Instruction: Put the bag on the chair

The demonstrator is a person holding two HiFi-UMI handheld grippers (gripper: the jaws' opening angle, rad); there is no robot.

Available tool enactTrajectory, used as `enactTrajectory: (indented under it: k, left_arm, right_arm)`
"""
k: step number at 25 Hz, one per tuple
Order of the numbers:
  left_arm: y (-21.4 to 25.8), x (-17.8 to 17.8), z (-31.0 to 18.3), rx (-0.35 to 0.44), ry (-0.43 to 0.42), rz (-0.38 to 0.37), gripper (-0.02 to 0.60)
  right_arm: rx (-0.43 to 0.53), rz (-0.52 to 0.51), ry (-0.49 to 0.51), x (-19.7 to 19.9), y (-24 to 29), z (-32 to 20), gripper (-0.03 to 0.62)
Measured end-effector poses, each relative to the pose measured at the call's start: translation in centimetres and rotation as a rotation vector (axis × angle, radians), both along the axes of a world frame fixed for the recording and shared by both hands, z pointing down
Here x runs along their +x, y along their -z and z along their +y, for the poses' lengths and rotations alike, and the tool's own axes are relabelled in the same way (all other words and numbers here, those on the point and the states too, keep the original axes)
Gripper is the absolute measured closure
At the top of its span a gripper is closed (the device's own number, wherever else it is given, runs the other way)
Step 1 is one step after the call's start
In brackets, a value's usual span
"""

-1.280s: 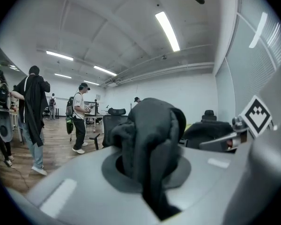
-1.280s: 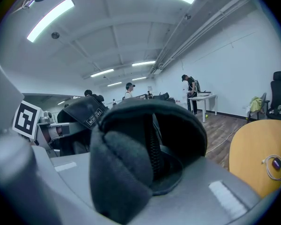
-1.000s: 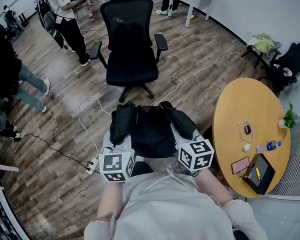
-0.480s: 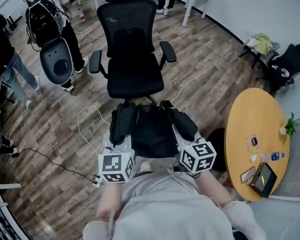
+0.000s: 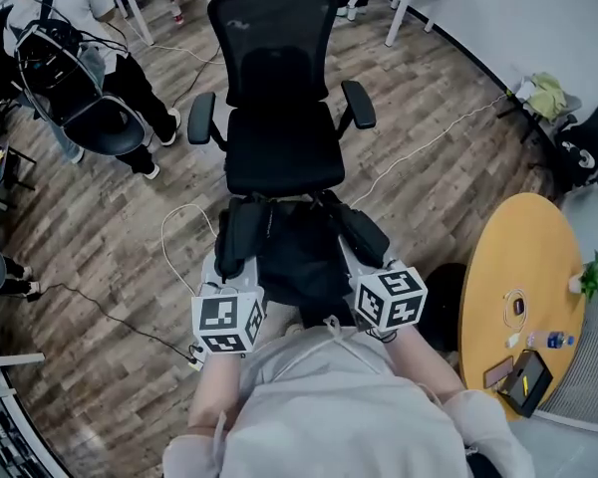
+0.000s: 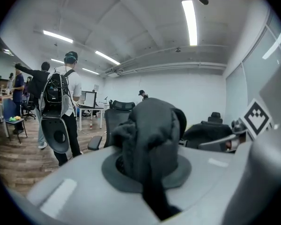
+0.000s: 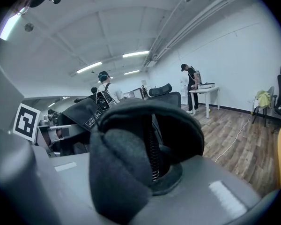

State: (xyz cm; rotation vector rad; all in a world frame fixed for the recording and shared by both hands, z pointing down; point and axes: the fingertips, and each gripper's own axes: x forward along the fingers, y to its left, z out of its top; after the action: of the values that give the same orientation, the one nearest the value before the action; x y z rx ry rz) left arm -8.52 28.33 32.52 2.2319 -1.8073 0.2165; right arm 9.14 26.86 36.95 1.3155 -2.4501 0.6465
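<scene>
Got the black bag (image 5: 299,257) slung between both grippers, hanging low right in front of the office chair (image 5: 284,147), top edge just about level with the front lip of the seat but not on it yet. Looking down the left gripper (image 5: 226,267): jaws pinched tight on a bunched wad of the bag's dark fabric, with a strip of it trailing back towards the camera. Same deal on the right gripper (image 5: 364,262), clamped hard on a padded fold with a zipper running down the middle. From the head view, one gripper on each side of the bag, marker cubes closest to the body, bag sagging in the middle. Chair facing this way, armrests out to either side, backrest behind. Off to the right, well clear of all this, a round yellow table (image 5: 523,287) with a few small bits on it. Up in the top left, a person with a backpack (image 5: 65,38) standing on the wood floor (image 5: 110,267), plus a white cable (image 5: 174,237) looping just left of the bag
</scene>
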Motion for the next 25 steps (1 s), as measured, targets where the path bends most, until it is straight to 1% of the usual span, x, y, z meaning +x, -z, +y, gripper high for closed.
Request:
enactTrajectory:
  k: [5,14,19,25]
  left_arm:
    - [-0.2,0.4,-5.5,-0.012,0.043,-0.011,0.552]
    - [-0.3,2.6,-17.8,-0.009,0.112,-0.019,0.552]
    - [-0.2,3.9,-23.2,-0.017,0.113,-0.038,0.552]
    - [-1.0,4.6,-29.6,-0.039,0.118,-0.048,0.552]
  right_arm:
    - [-0.011,-0.008,0.047,0.1,-0.4,-6.3,0.565]
    - [-0.004,-0.017,0.115,1.9,-0.4,-19.6,0.565]
    - [-0.010,-0.019,0.144,2.7,-0.5,-25.2,0.565]
    - [-0.029,-0.012,0.139,3.4,-1.4,-31.1,0.566]
